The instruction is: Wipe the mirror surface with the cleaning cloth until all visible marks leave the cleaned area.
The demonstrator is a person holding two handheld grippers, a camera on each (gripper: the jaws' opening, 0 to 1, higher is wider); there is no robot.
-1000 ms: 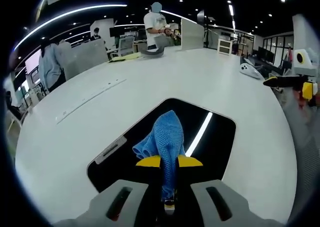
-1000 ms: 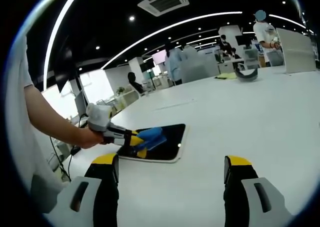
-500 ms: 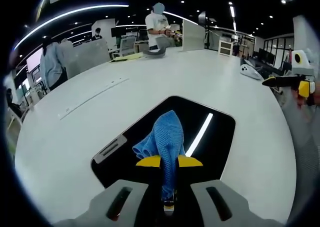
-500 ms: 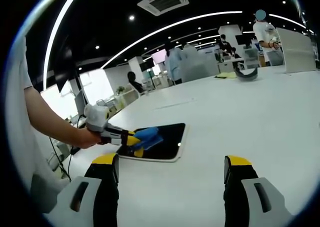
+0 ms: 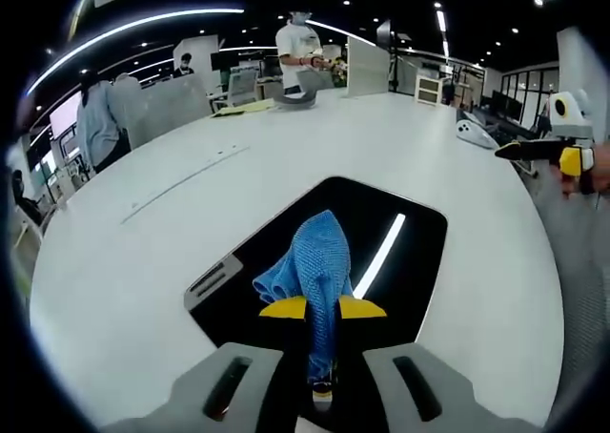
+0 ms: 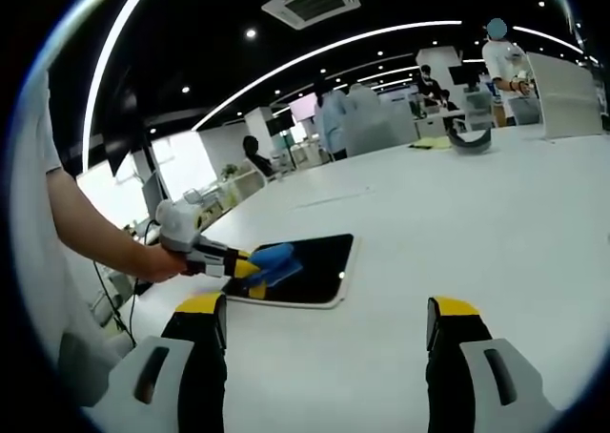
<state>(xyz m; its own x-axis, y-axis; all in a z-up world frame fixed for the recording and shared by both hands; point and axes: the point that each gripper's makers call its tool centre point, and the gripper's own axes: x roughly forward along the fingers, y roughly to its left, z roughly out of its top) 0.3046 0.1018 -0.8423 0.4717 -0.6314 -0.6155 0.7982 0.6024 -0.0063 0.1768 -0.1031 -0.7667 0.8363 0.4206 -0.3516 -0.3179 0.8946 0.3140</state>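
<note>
A flat rectangular mirror (image 5: 400, 252) with a dark reflecting face lies on the white table; it also lies left of centre in the right gripper view, as mirror (image 6: 319, 266). My left gripper (image 5: 322, 307) is shut on a blue cleaning cloth (image 5: 313, 261), which bunches out over the mirror's near half. Seen from the right gripper view, the left gripper (image 6: 243, 267) holds the cloth (image 6: 274, 256) over the mirror's left end, in a person's hand. My right gripper (image 6: 324, 323) hangs open above bare table, well right of the mirror. It juts in at the right edge as right gripper (image 5: 538, 150).
The white table (image 5: 143, 261) is broad and round-edged. A grey object (image 6: 470, 142) and yellow sheet (image 5: 238, 109) lie at its far side. A white device (image 5: 474, 133) sits far right. People stand and sit beyond the table. A person's arm (image 6: 95, 233) reaches in from the left.
The left gripper with the cloth has slid back toward the mirror's near end. The right gripper has stayed put.
</note>
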